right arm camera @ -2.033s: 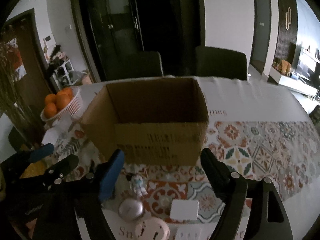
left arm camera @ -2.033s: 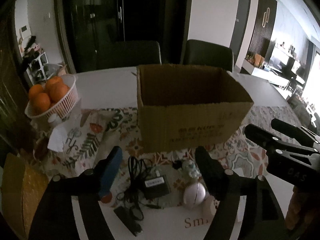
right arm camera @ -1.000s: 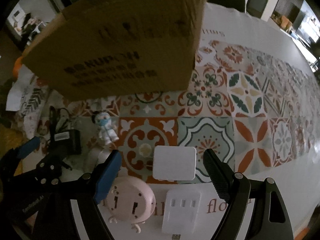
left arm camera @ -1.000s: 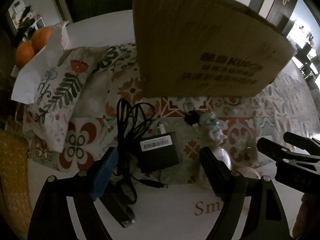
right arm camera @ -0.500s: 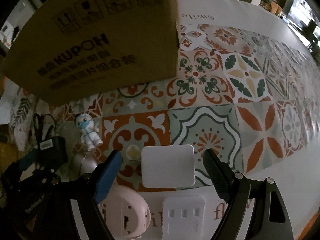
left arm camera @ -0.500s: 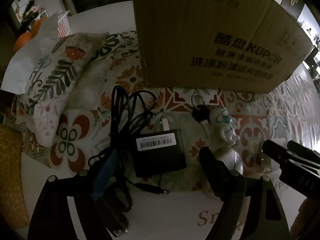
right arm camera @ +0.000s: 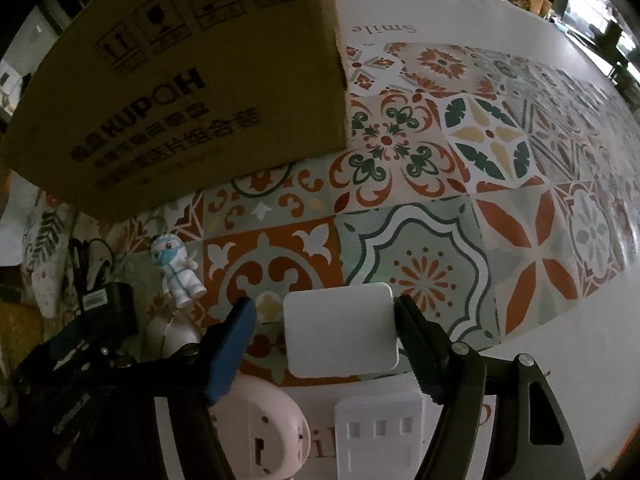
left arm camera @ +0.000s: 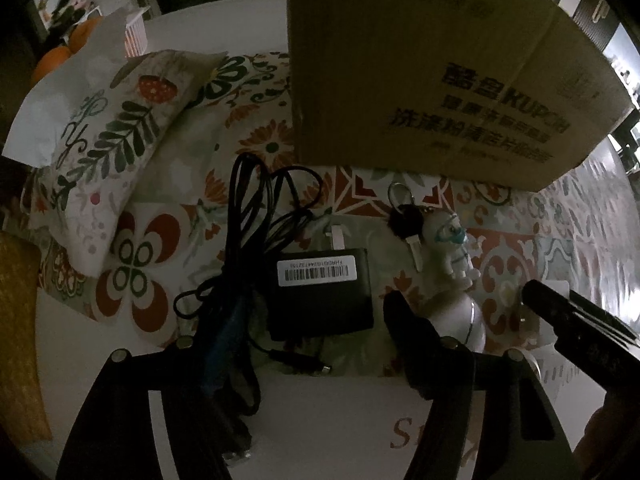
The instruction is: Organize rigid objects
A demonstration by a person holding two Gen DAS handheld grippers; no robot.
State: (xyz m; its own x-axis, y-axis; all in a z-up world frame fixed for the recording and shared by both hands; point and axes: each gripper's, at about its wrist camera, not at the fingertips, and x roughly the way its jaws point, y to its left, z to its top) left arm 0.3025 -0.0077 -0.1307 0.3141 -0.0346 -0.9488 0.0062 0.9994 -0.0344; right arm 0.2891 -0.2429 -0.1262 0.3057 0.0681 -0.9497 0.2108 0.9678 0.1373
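Up at twelve o'clock stands the cardboard box (right arm camera: 192,92) on the worktop (right arm camera: 560,340). Lower, the black adapter (left arm camera: 320,292) lies between the spread fingers of the left hand-held gripper (left arm camera: 308,320). The white square block (right arm camera: 340,336) sits inside the open right hand-held gripper (right arm camera: 324,320), right finger touching.

Brown cardboard box (right arm camera: 192,92), black print; orange-green tiled runner (right arm camera: 420,200); white square block (right arm camera: 340,334); black adapter (left arm camera: 320,296).
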